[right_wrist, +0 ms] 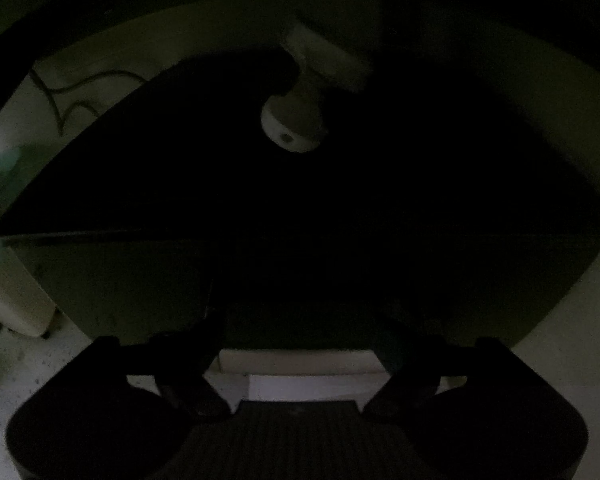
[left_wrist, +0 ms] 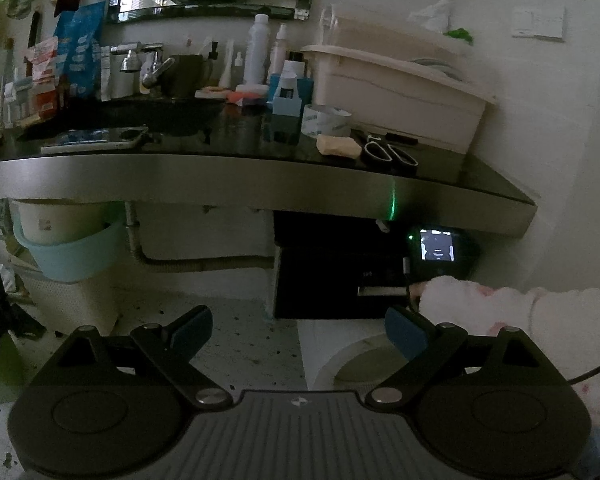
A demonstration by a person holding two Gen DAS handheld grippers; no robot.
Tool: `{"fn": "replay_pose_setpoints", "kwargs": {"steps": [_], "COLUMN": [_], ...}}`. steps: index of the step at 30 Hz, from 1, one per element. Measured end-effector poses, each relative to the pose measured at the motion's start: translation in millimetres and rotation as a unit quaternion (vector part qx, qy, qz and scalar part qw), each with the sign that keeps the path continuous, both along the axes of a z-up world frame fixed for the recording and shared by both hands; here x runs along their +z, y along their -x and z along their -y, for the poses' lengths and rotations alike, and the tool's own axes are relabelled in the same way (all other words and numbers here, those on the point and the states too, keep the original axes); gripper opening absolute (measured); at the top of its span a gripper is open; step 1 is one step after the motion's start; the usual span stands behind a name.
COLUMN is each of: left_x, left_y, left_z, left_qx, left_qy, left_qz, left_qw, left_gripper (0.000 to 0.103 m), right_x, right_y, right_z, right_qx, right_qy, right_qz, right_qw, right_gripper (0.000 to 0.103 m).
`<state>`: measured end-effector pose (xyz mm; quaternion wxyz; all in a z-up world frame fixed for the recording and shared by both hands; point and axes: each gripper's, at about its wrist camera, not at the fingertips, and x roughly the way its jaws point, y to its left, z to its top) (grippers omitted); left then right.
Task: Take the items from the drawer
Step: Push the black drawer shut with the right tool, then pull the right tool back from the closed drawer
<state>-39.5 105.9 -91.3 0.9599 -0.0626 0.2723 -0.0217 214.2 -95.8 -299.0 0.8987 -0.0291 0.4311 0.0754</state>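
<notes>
A black drawer cabinet (left_wrist: pixel 336 280) stands under the counter, its front dark. My left gripper (left_wrist: pixel 298 330) is open and empty, held back from it above the floor. The right gripper's rear with its lit screen (left_wrist: pixel 436 245) shows against the cabinet front, held by a hand in a white sleeve (left_wrist: pixel 480 304). In the right wrist view the dark cabinet top (right_wrist: pixel 300 200) fills the frame, with a white pipe fitting (right_wrist: pixel 296 120) above. The right gripper (right_wrist: pixel 300 340) sits at the cabinet front with fingers spread; the view is very dark. No drawer contents show.
A dark counter (left_wrist: pixel 260 176) holds bottles, a blue box, tape, scissors (left_wrist: pixel 388 152), a sponge and a white bin (left_wrist: pixel 392 96). A sink with taps is at left. A light blue basin (left_wrist: pixel 68 252) and drain pipe hang under the counter. A white bucket (left_wrist: pixel 360 364) stands on the speckled floor.
</notes>
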Motion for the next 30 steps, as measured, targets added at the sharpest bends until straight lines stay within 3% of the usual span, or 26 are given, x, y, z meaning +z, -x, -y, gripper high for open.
{"fn": "replay_pose_setpoints", "kwargs": {"steps": [9,13,19,25,30], "left_x": [-5,-6,-13,-13,-9], "left_y": [-6,-10,-16,-22,-25], "left_z": [-5,-2,-2,2,8], "left_qx": [0.0,-0.004,-0.006,-0.01,-0.017], "left_qy": [0.007,0.002,0.005,0.005,0.0], "left_qz": [-0.005,-0.007,-0.025,-0.034,-0.034], "left_qw": [1.0,1.0,0.9997,0.9994,0.9993], "left_gripper": [0.094,0.094,0.094,0.094,0.094], "right_x": [2,13,47,85,116], "right_y": [10,22,50,78,105], "right_z": [9,13,25,31,39], "right_qx": [0.02,0.032,0.056,0.054,0.055], "right_qy": [-0.033,-0.047,-0.065,-0.043,-0.05], "right_qz": [0.008,0.013,0.039,0.059,0.084], "right_qw": [0.999,0.998,0.996,0.996,0.994], "right_gripper": [0.077,0.084,0.09,0.099,0.099]}}
